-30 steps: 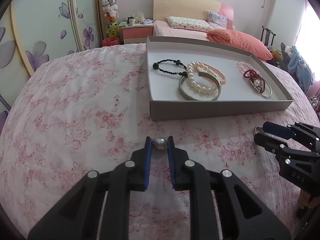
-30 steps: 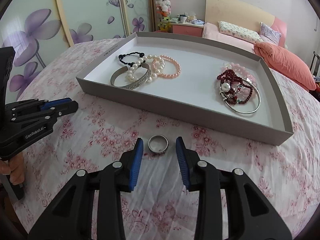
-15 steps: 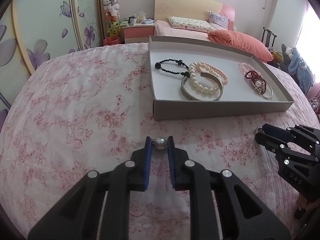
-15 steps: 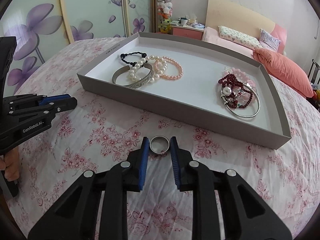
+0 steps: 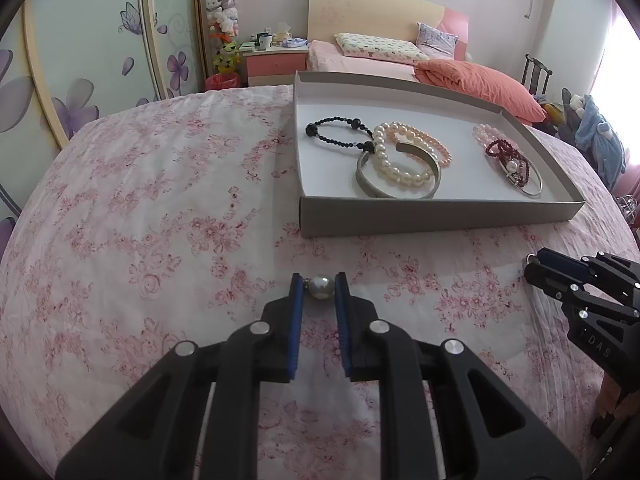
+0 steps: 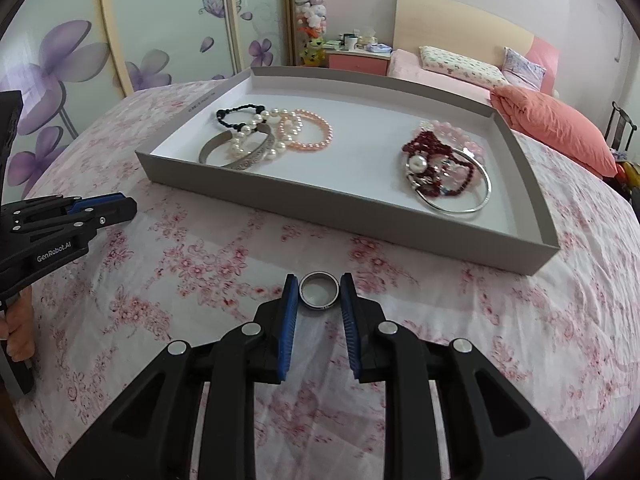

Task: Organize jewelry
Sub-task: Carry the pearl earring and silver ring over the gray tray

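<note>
Grey tray [image 6: 400, 236] beyond ring [image 6: 319, 291]

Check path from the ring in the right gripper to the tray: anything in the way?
Only the tray's near wall stands between the ring and the tray floor. Bare floral cloth lies before it, and the floor between the two bracelet piles is free.

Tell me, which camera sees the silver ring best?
The right wrist view: the silver ring sits close and clear between the right hand-held gripper's blue pads. The left wrist view shows only a sliver at that gripper's tip.
</note>
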A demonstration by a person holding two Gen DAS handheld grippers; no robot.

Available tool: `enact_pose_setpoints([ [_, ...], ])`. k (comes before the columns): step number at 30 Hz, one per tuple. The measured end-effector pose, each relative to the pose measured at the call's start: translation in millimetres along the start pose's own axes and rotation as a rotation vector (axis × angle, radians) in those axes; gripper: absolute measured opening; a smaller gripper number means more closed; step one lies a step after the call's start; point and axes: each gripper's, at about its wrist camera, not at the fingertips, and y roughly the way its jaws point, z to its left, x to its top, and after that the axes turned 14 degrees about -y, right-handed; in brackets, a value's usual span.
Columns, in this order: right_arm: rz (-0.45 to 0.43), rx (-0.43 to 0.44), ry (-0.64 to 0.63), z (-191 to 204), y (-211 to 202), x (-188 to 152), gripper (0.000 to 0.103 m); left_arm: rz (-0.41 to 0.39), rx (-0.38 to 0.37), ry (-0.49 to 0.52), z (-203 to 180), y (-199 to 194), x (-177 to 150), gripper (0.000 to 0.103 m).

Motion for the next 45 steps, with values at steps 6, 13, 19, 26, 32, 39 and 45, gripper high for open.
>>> enact_pose_setpoints([
  [6, 0.004, -0.017, 0.028, -9.1, -2.8, -5.4, 0.023, -0.004, -0.01, 0.001, -7.0, -1.6, -4.6, 0.017],
  [13, 0.002, -0.034, 0.078, -21.5, -6.4, -12.5, 0.023, -0.017, -0.035, -0.003, -10.2, -10.1, -7.1, 0.017],
  [19, -0.032, -0.042, 0.107, -27.6, -15.9, -15.1, 0.023, -0.03, -0.06, -0.012, -10.4, -19.2, -7.3, 0.017],
  [26, -0.104, -0.057, 0.126, -30.1, -36.0, -11.9, 0.023, -0.061, -0.09, -0.005, -18.5, -33.8, -8.2, 0.017],
  [32, -0.161, -0.063, 0.126, -27.0, -50.9, -5.9, 0.023, -0.091, -0.118, 0.008, -28.6, -48.0, -8.0, 0.017],
  [39, -0.229, -0.074, 0.123, -22.9, -71.1, 0.0, 0.023, -0.135, -0.143, 0.016, -38.3, -64.2, -5.9, 0.017],
  [45, -0.306, -0.09, 0.122, -19.2, -91.5, 6.5, 0.023, -0.184, -0.156, 0.024, -44.2, -77.7, -4.6, 0.017],
])
